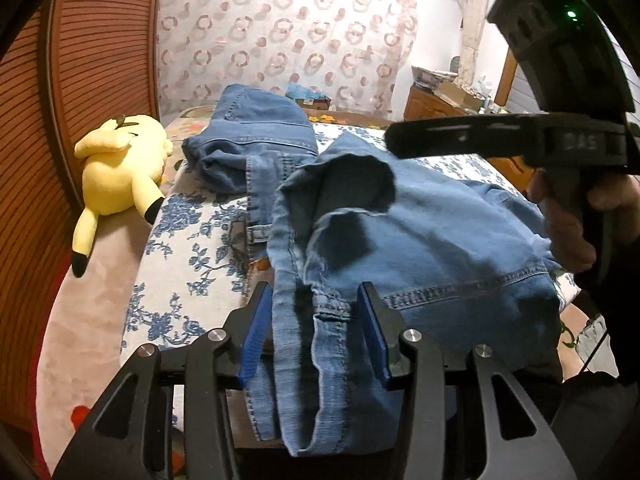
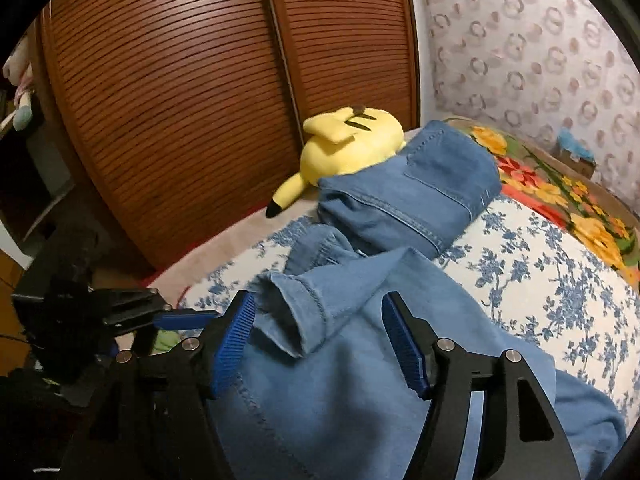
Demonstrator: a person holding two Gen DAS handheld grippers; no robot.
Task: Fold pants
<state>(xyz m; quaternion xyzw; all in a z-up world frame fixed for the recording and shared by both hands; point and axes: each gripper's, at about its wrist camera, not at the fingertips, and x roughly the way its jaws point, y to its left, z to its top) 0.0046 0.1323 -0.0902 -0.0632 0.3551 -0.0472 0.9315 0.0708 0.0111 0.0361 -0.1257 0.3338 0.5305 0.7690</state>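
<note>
the jeans lie on the bed, long axis running near to far. my left hand-held gripper straddles the near hem, part open; my right hand-held gripper hangs wide, gripping nothing.

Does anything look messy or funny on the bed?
Yes. The jeans are rumpled, not folded flat: one leg end curls up open. The yellow plush toy lies tipped over beside them.
</note>
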